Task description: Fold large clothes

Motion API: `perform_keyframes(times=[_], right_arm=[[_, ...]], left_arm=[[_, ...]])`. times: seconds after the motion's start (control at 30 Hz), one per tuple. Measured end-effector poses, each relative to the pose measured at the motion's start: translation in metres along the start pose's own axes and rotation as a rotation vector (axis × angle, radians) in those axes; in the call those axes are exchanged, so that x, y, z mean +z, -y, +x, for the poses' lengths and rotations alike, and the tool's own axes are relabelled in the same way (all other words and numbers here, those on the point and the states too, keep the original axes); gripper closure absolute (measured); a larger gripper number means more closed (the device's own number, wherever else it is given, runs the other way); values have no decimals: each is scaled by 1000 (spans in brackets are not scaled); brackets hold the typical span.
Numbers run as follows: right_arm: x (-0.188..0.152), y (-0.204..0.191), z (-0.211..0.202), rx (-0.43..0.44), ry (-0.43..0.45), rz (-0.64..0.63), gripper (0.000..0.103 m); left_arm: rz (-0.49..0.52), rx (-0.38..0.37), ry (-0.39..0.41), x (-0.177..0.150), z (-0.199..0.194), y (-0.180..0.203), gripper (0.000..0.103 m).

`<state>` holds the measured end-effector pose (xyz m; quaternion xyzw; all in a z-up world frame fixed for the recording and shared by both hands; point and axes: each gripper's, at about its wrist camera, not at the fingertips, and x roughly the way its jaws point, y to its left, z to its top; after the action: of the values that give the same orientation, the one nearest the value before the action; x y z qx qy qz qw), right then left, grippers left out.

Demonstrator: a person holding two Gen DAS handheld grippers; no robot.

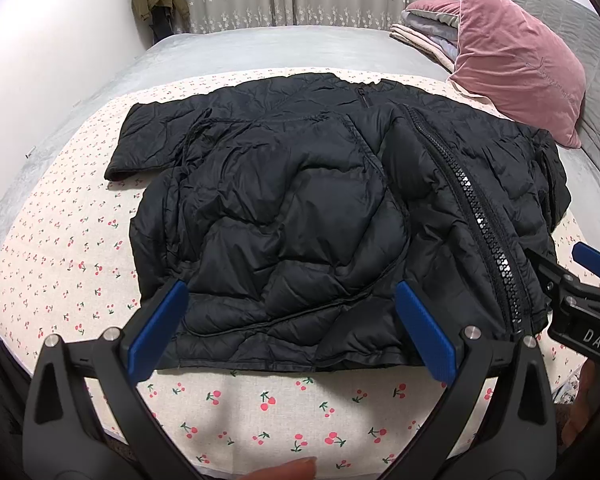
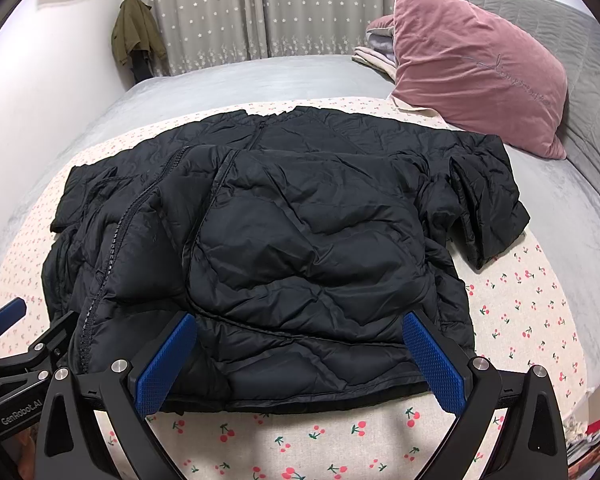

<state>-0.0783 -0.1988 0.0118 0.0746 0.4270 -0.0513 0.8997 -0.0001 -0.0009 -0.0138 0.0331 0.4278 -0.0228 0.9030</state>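
Black puffer jacket (image 1: 300,208) on cherry-print sheet (image 1: 300,408), both grippers' fingers (image 1: 158,330) (image 2: 434,360) spread apart at hem

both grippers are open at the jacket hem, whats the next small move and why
Probably lower both and close on the near hem: the left gripper and right gripper are open, holding nothing, and the black jacket lies with both sleeves folded in, ready for a fold away.
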Motion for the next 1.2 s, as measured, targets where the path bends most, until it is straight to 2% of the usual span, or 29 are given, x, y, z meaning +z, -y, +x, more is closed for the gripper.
perform_keyframes(times=[1.2], right_arm=[[-3, 3, 1, -4, -1, 2, 0]], left_arm=[[-2, -3, -8, 1, 1, -2, 0]])
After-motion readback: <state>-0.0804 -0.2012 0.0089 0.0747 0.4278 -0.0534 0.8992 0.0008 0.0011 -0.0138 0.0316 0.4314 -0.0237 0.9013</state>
